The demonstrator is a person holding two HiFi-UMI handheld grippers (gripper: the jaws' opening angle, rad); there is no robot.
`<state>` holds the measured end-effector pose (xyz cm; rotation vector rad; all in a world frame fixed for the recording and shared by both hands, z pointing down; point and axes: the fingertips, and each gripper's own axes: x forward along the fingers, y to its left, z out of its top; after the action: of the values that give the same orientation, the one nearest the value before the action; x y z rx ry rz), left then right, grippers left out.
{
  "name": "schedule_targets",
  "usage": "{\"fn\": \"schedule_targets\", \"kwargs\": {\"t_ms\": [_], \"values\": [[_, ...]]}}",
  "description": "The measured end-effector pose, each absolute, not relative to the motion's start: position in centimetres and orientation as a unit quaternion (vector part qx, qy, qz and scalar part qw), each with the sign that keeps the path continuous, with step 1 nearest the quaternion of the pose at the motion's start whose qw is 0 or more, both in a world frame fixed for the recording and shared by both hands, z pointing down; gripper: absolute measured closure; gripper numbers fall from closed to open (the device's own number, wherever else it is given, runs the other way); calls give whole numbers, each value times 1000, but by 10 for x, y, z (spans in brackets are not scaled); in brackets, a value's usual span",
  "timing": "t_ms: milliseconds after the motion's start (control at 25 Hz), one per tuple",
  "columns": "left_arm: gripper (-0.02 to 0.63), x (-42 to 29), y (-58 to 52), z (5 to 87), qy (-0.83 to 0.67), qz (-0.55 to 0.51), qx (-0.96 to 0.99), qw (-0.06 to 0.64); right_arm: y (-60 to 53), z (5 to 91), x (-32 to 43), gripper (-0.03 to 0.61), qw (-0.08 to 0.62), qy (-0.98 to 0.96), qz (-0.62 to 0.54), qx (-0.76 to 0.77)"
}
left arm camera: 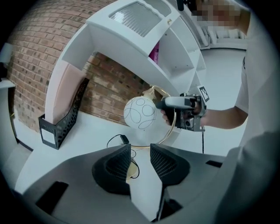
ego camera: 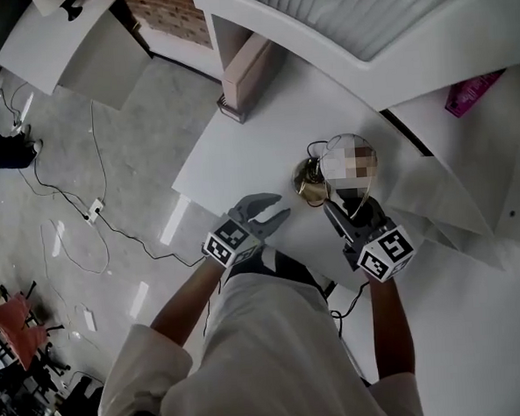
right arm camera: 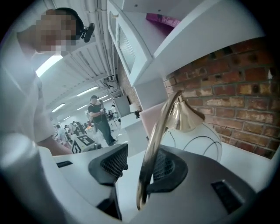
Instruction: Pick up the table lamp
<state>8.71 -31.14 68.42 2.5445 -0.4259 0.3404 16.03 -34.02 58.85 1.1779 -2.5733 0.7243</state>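
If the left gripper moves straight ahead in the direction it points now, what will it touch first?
The left gripper, jaws open and empty, would probably meet the thin black cable on the white table first, then the gold hoop of the white-globe table lamp. Depth is unclear.

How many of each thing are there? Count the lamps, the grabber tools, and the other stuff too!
Table lamp: 1
Grippers: 2 (left gripper, right gripper)
Black file holder: 1
Pink box: 1
Total: 5
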Motion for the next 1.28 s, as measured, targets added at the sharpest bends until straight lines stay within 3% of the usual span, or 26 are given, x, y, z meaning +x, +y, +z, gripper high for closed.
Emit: {"fn": "schedule_targets", "kwargs": {"t_ms": [320, 440, 840, 1280], "values": [[460, 99, -311, 741, -171, 133, 923, 319, -347, 586, 140, 478, 77, -909, 255, 319], [456, 105, -312, 751, -173, 129, 917, 335, -349, 578, 142, 563, 58, -912, 264, 308], [454, 116, -307, 794, -188, 126, 886, 405, -358, 553, 141, 568, 4, -910, 298, 288], [411, 109, -298, 824, -217, 117, 855, 456, -365, 545, 140, 568, -23, -905, 316, 284]]}}
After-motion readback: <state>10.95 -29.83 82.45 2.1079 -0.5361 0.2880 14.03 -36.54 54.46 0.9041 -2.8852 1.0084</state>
